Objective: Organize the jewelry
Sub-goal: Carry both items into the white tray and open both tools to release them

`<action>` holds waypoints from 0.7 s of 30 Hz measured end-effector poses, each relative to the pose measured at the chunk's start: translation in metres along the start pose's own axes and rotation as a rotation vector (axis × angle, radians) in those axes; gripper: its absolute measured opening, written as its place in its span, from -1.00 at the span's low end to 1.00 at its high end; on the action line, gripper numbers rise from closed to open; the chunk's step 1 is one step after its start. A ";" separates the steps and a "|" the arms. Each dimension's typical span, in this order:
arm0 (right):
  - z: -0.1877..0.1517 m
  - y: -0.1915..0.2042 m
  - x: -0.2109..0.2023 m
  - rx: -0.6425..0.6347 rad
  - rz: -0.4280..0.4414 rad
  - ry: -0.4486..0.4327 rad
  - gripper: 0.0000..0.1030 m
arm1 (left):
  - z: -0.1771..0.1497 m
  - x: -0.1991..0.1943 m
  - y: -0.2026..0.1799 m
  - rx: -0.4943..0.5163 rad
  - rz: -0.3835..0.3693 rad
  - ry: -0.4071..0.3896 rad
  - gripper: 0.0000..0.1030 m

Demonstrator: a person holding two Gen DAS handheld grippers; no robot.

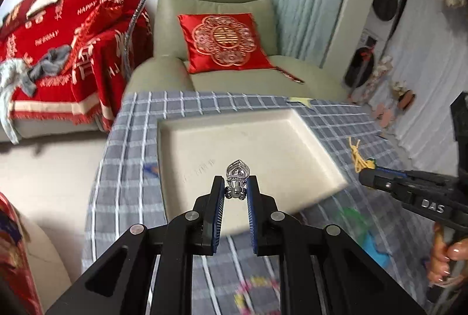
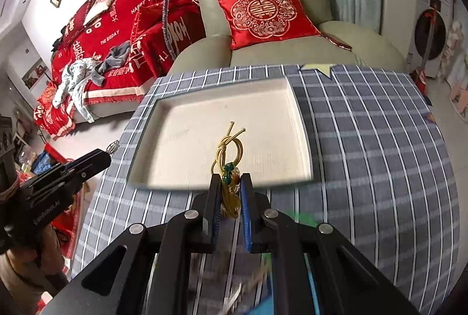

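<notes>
Left gripper (image 1: 236, 188): jaws clamp silver pendant (image 1: 237, 173) above tray (image 1: 317, 145) at 6 o'clock edge. Right gripper (image 2: 230, 189): jaws pinch yellow cord charm (image 2: 227, 157), also poised for drop-in.

We hold one gripper in each hand. Our left gripper (image 1: 235, 186) points forward, and its two fingers (image 1: 218, 192) are squeezed in tight with only a small gap between them. Our right gripper (image 2: 231, 186) points forward too, and its fingers (image 2: 246, 189) are pressed close together the same way. Our right hand (image 1: 446, 262) wraps around its handle, with the fingers curled. Our left hand (image 2: 20, 262) grips its handle as well.
</notes>
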State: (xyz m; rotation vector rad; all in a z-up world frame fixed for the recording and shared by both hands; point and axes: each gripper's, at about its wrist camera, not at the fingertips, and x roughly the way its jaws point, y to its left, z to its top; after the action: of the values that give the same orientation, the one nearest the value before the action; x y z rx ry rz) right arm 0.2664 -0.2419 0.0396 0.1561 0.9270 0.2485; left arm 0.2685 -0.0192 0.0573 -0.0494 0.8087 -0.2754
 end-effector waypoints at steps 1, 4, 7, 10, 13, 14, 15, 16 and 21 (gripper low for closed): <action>0.009 -0.001 0.009 -0.004 0.002 0.007 -0.73 | 0.007 0.012 0.001 -0.001 0.008 0.008 -0.42; 0.032 -0.005 0.038 -0.009 -0.007 0.021 -0.73 | 0.023 0.050 0.007 -0.016 0.025 0.037 -0.42; 0.047 -0.012 0.066 -0.001 -0.025 0.041 -0.73 | 0.030 0.082 0.008 0.002 0.052 0.068 -0.42; 0.055 -0.019 0.095 0.012 -0.032 0.065 -0.73 | 0.032 0.108 0.008 0.017 0.076 0.097 -0.42; 0.058 -0.025 0.121 0.019 -0.037 0.084 -0.73 | 0.029 0.131 0.010 0.007 0.082 0.132 -0.42; 0.059 -0.026 0.129 0.020 -0.041 0.090 -0.73 | 0.028 0.139 0.010 0.008 0.088 0.145 -0.42; 0.059 -0.027 0.136 0.023 -0.044 0.098 -0.73 | 0.026 0.144 0.011 0.013 0.096 0.153 -0.42; 0.059 -0.028 0.142 0.028 -0.045 0.105 -0.73 | 0.025 0.149 0.011 0.018 0.105 0.162 -0.42; 0.054 -0.030 0.162 0.011 -0.064 0.130 -0.73 | 0.019 0.163 0.008 0.037 0.149 0.184 -0.42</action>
State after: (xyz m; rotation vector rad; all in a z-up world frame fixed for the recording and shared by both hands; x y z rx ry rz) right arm 0.4076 -0.2270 -0.0602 0.1213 1.0606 0.1959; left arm 0.3910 -0.0550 -0.0463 0.0715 0.9846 -0.1555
